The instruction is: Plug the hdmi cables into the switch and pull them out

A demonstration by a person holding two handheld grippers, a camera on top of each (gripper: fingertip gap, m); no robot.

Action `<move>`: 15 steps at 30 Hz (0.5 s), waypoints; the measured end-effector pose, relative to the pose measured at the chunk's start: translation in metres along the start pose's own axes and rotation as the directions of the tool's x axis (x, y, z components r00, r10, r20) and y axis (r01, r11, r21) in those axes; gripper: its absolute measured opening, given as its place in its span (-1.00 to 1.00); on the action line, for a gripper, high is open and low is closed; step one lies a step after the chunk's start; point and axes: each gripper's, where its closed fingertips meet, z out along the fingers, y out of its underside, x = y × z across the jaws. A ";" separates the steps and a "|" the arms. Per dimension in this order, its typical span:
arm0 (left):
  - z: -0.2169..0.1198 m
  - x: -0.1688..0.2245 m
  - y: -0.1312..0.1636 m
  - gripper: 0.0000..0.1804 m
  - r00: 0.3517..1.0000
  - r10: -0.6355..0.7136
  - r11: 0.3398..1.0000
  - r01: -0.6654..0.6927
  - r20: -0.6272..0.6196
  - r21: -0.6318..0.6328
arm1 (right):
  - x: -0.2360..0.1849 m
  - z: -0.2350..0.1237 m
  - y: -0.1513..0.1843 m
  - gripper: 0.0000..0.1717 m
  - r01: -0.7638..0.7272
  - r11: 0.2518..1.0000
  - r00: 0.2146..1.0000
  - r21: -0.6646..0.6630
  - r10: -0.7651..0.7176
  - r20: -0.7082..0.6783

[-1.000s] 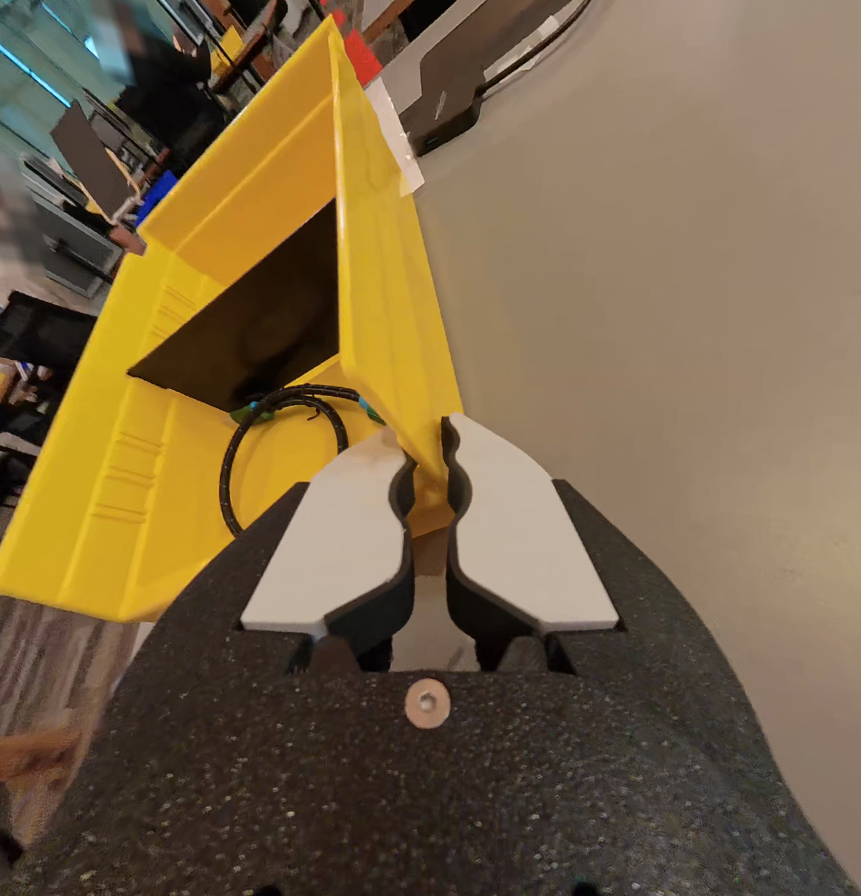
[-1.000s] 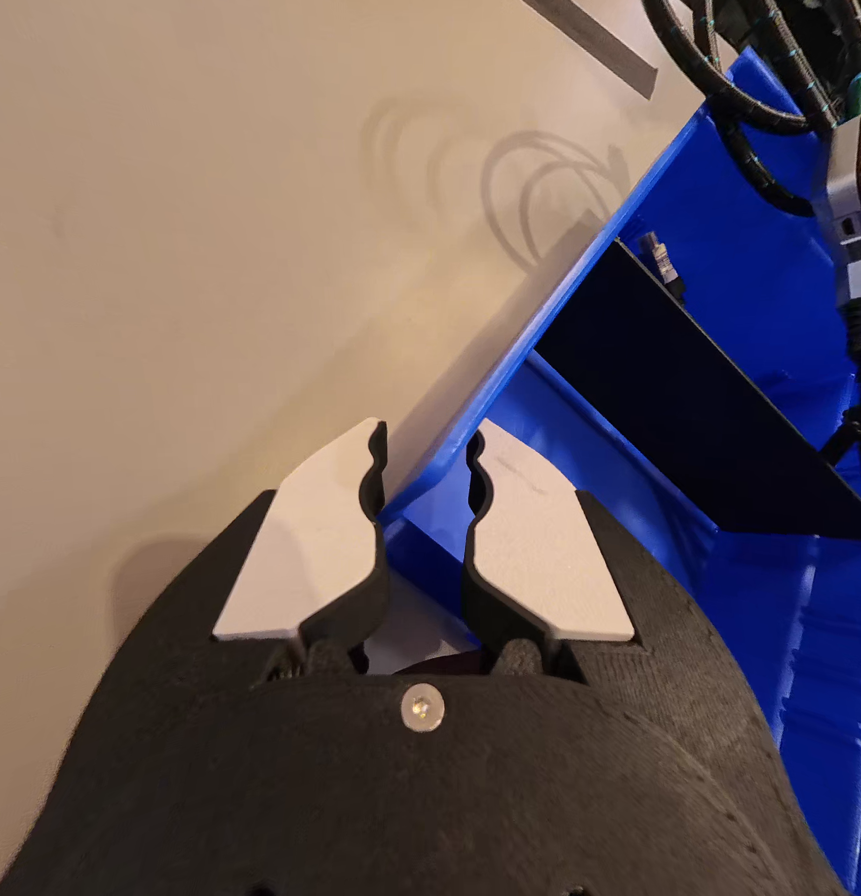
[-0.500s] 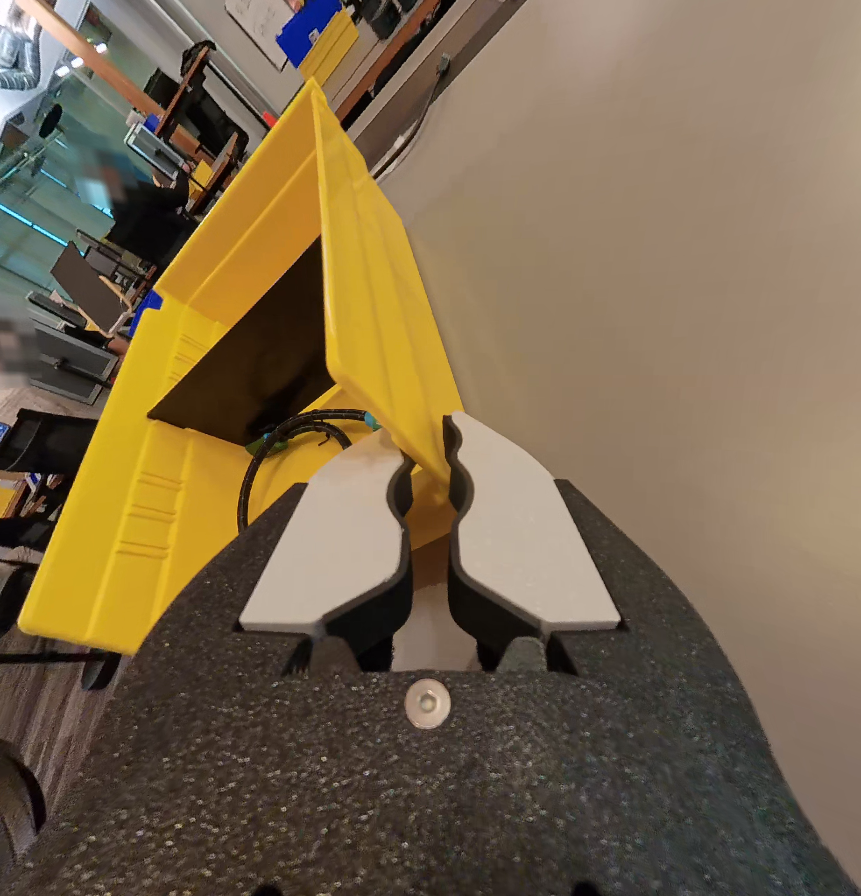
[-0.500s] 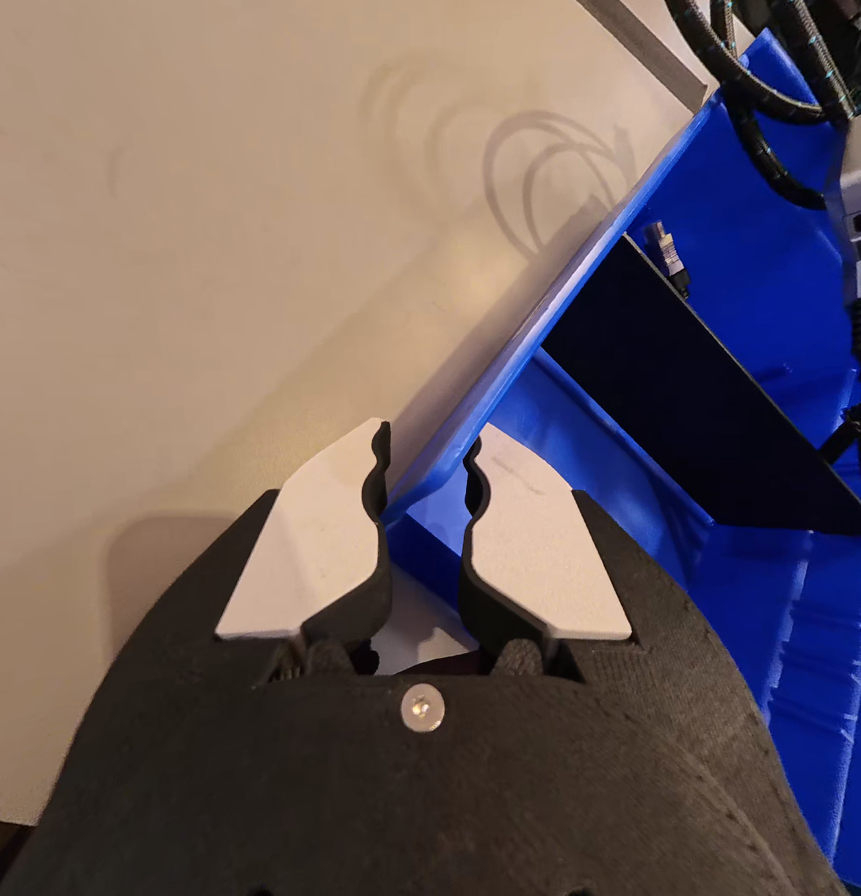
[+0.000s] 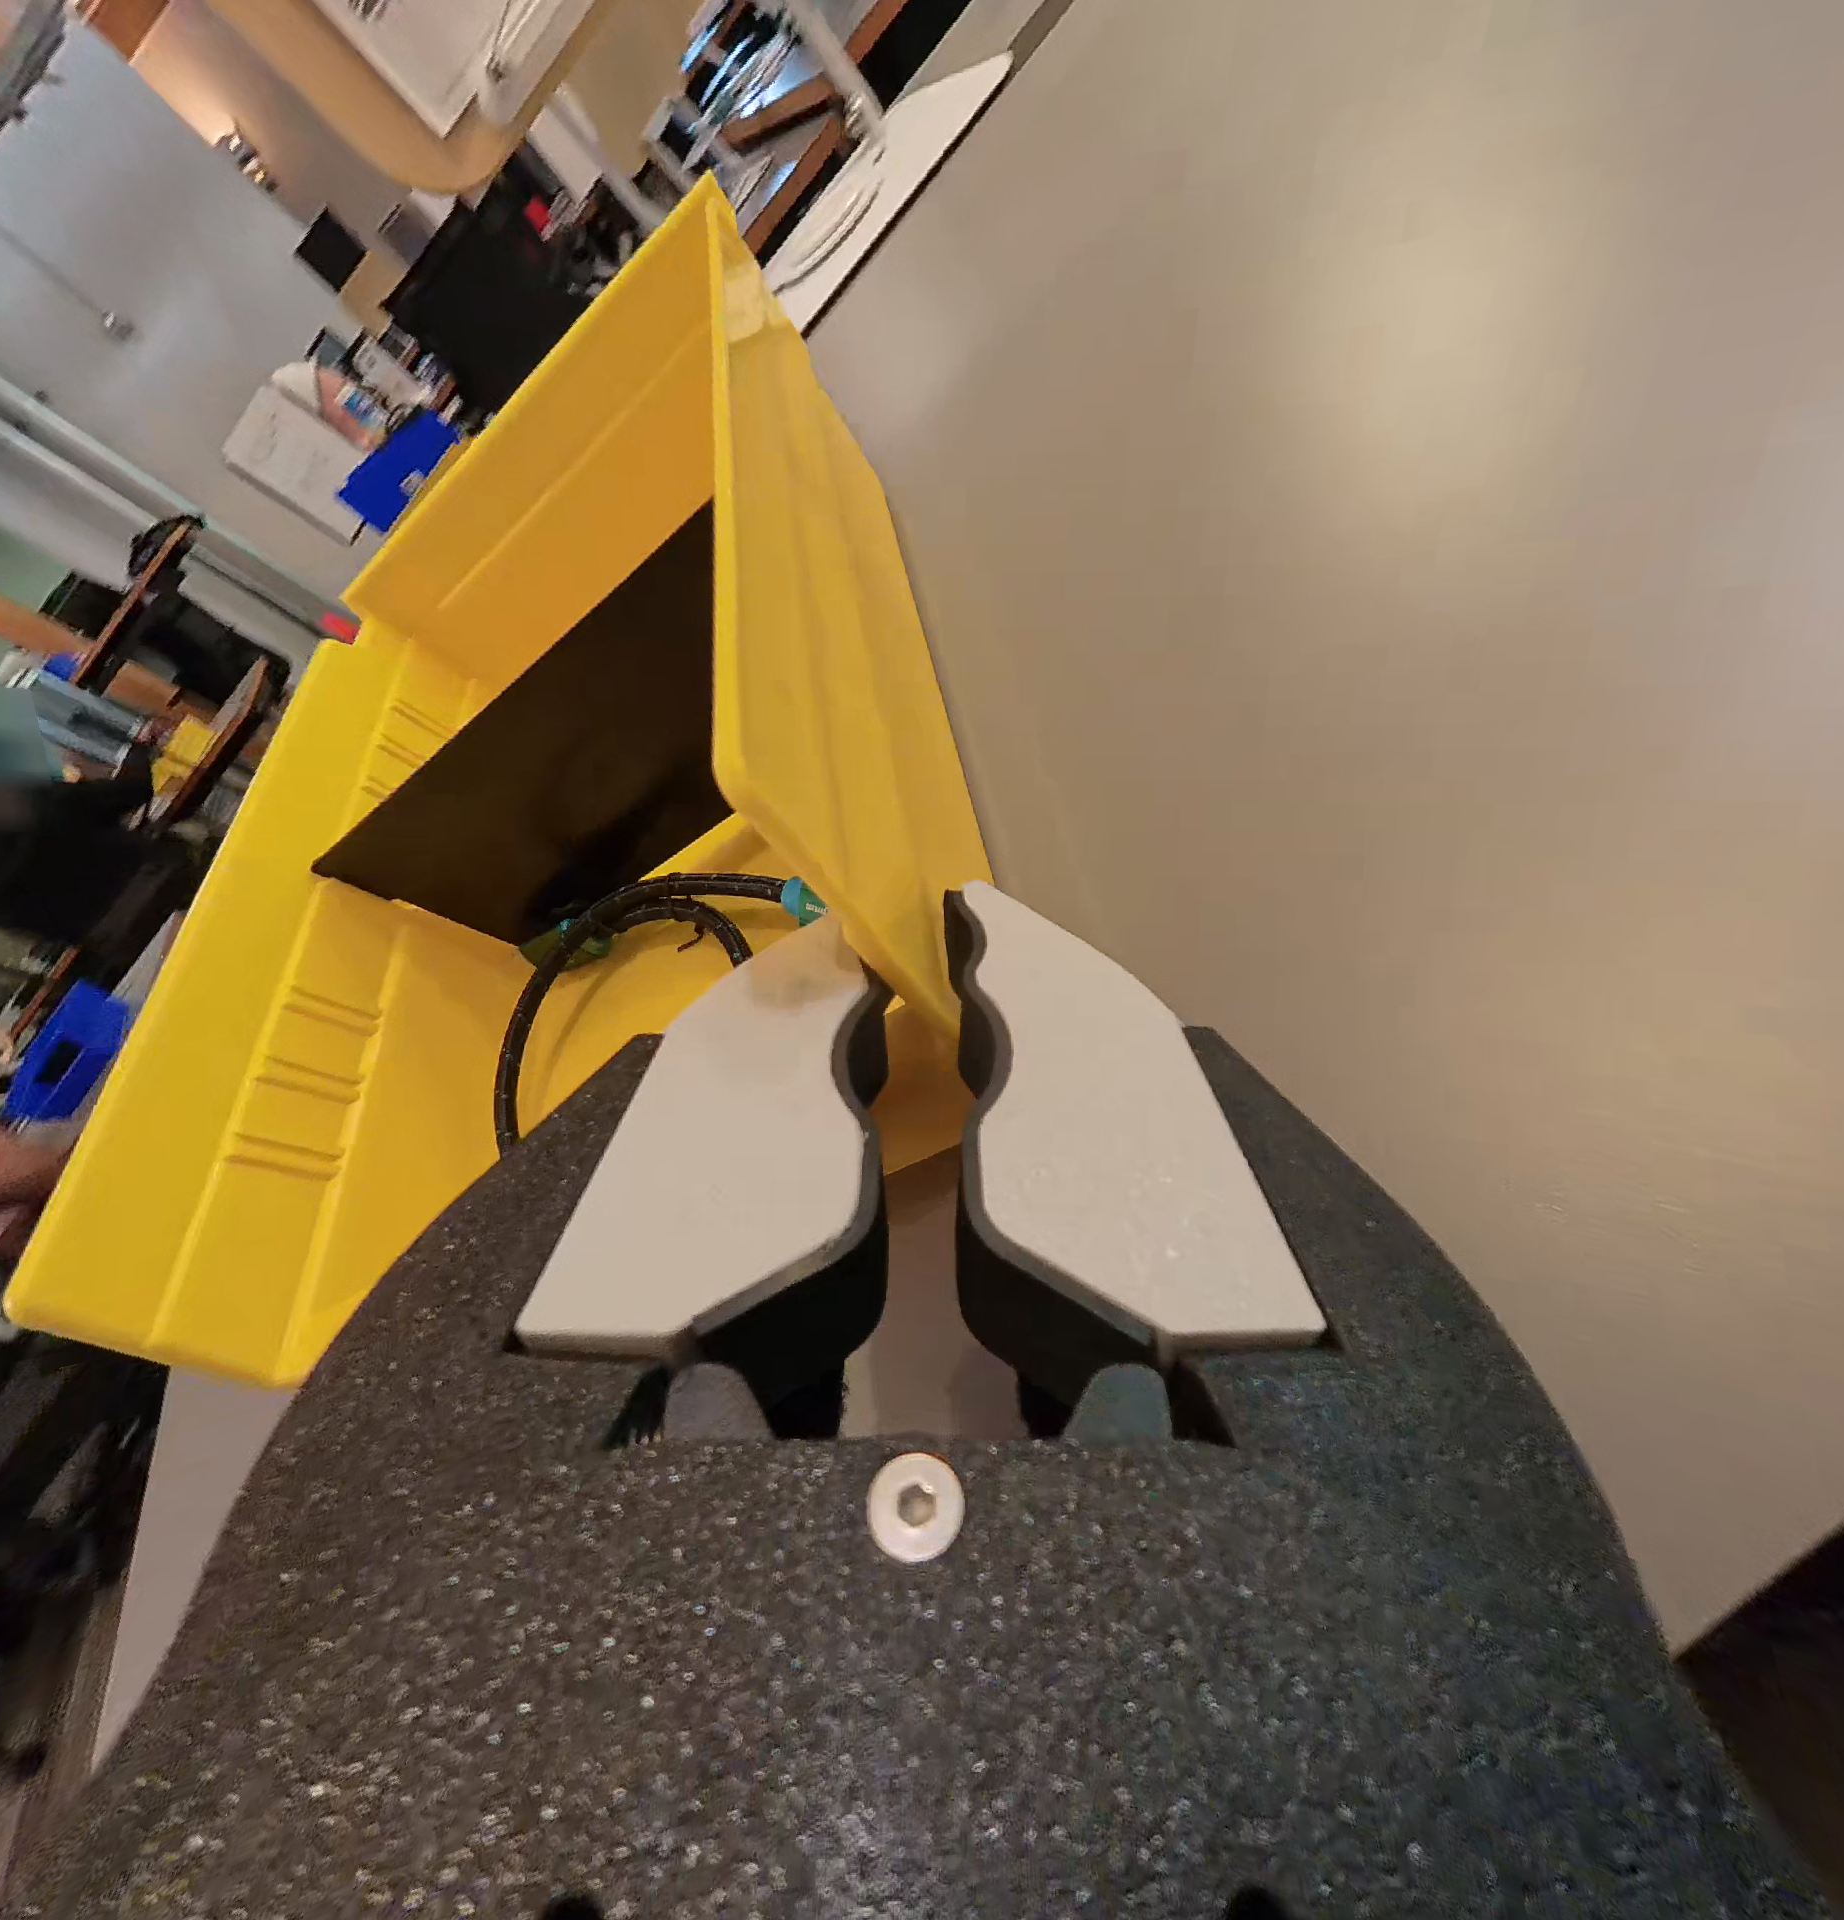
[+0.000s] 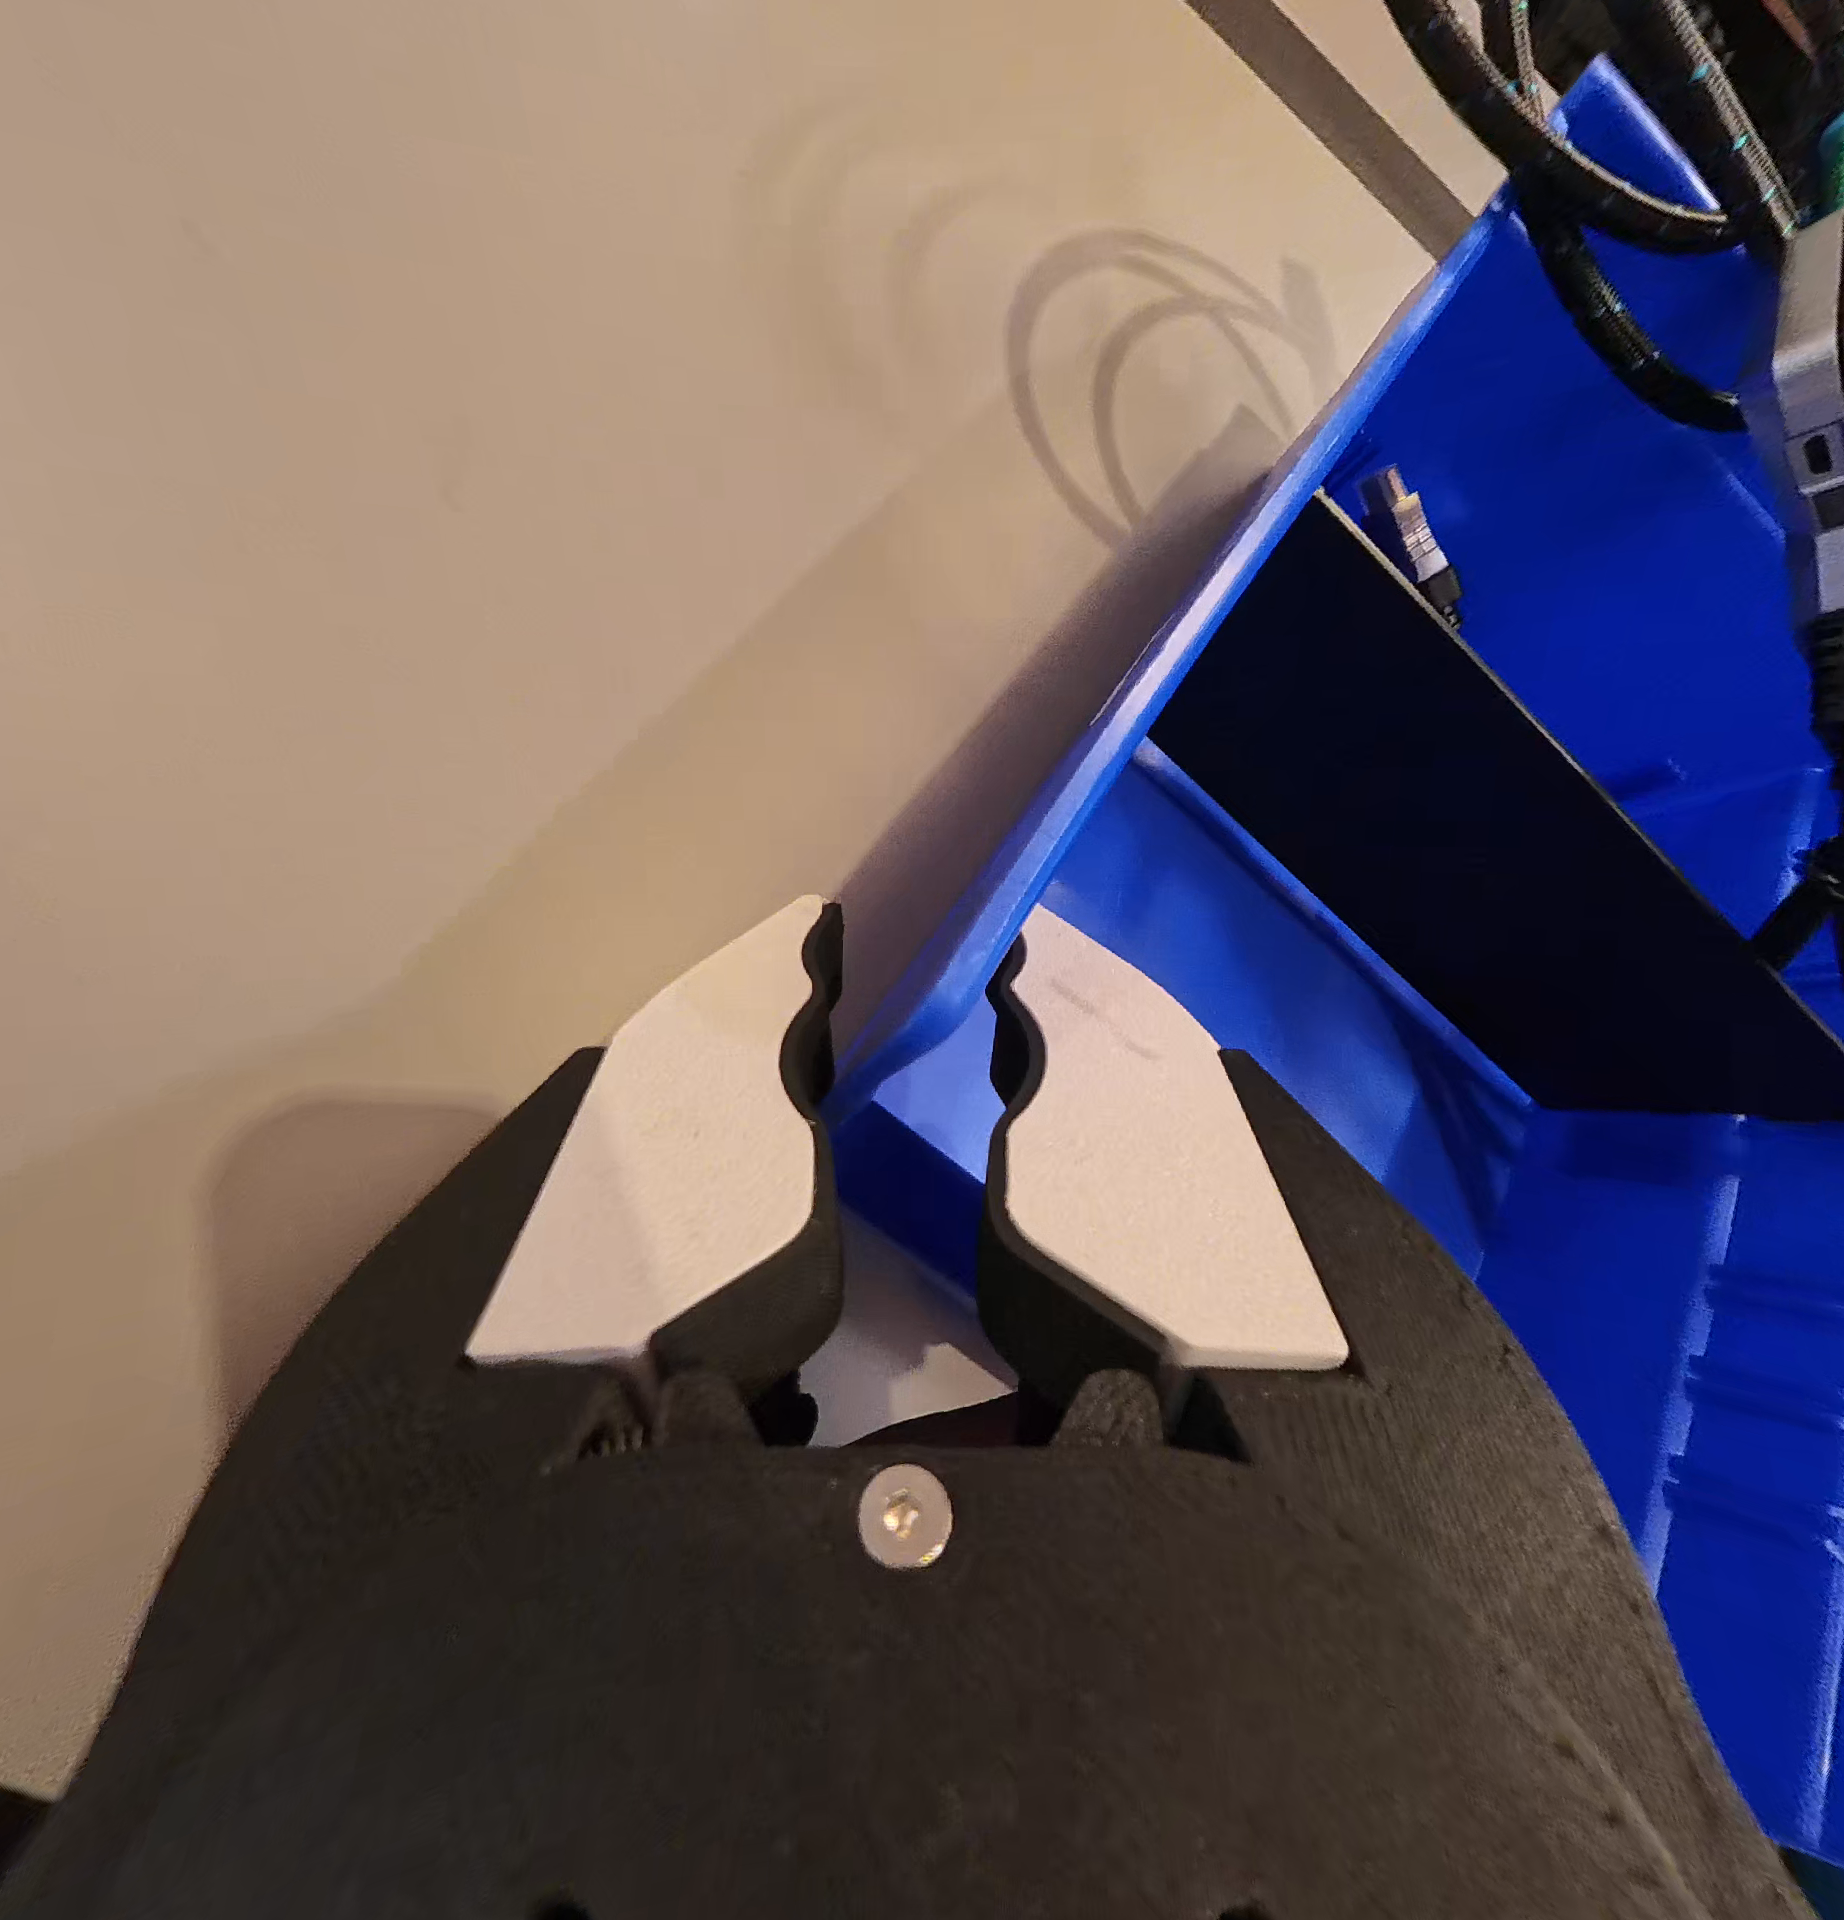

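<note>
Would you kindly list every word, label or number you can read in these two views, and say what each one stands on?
Nothing can be read.
Teal cable end in the yellow bin: tiny pale print, too small and blurred.
White board in the background: faint marks, too blurred.
Blue bin and grey adapter: no writing shows.

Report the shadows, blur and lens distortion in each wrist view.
Left wrist view: background room soft and bent by wide-angle distortion; yellow bin sharp. Right wrist view: looped cable shadows on the beige table, shade beside the blue bin.
</note>
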 end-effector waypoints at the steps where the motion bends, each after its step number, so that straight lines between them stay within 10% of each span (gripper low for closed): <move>1: -0.001 0.004 -0.003 -0.90 1.000 0.013 1.000 -0.012 -0.027 0.019 | -0.002 0.002 -0.003 -0.69 0.013 1.000 1.000 0.007 -0.013 0.012; 15: -0.039 0.062 -0.027 -0.91 0.869 0.236 0.947 -0.105 -0.436 0.303 | -0.043 0.031 -0.052 -0.70 0.242 0.956 0.926 0.168 -0.279 0.254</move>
